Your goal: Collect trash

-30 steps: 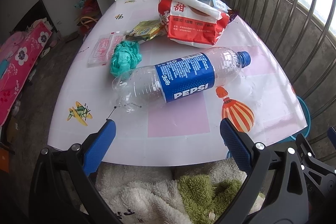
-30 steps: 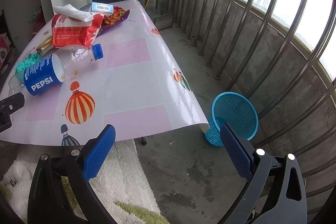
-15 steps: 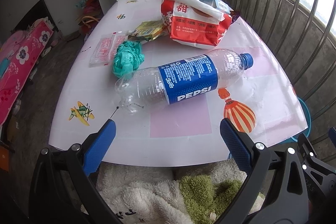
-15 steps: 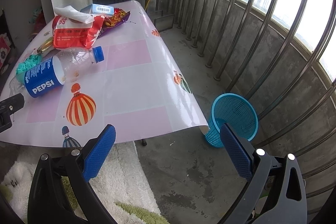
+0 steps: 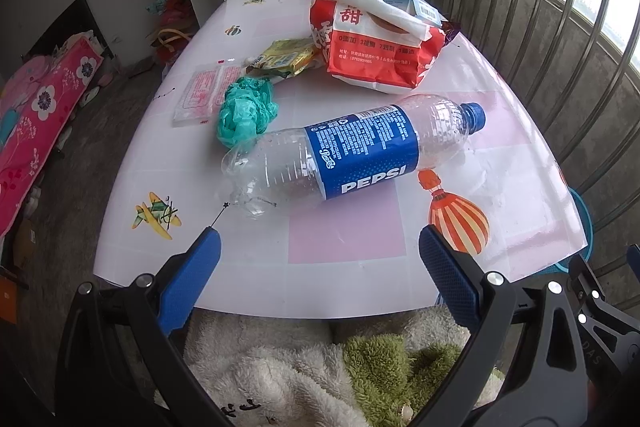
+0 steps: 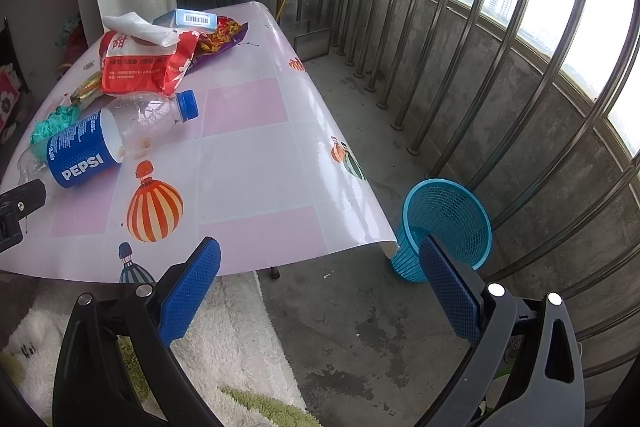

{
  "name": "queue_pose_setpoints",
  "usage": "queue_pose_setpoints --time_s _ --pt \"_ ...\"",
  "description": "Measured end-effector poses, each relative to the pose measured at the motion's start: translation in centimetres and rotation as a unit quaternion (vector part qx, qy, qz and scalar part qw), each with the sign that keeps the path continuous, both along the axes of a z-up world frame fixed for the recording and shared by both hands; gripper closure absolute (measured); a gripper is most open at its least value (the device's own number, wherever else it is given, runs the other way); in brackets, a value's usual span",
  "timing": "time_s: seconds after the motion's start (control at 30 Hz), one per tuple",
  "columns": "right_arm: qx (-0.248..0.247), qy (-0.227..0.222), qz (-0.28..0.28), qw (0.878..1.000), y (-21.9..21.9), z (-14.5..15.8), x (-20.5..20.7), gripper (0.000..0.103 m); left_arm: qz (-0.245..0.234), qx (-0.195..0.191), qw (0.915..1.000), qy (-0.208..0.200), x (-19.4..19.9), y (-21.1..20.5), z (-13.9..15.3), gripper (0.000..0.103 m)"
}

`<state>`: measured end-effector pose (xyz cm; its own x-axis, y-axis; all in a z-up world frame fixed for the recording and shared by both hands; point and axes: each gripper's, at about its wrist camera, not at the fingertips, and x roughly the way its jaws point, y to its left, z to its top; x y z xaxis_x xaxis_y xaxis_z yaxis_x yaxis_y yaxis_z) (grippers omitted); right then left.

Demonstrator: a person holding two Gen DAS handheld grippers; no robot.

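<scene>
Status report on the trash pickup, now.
Left gripper open, empty, facing Pepsi bottle. Right gripper open, empty. Bottle lies on table beside green bag. Blue basket on floor; nothing blocking.

Left hand-held gripper (image 5: 319, 251) spread wide (empty), right hand-held gripper (image 6: 319, 261) likewise
</scene>
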<state>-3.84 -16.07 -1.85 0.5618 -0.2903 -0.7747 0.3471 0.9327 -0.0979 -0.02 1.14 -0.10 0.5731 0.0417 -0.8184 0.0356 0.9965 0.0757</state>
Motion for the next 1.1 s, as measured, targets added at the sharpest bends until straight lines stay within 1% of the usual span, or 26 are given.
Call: queue_pose_setpoints --time_s 1.1 --pt "0.001 0.002 0.0 1.0 0.01 -0.08 0.0 0.006 0.001 0.0 1.0 0.003 0.06 0.22 -0.27 0.008"
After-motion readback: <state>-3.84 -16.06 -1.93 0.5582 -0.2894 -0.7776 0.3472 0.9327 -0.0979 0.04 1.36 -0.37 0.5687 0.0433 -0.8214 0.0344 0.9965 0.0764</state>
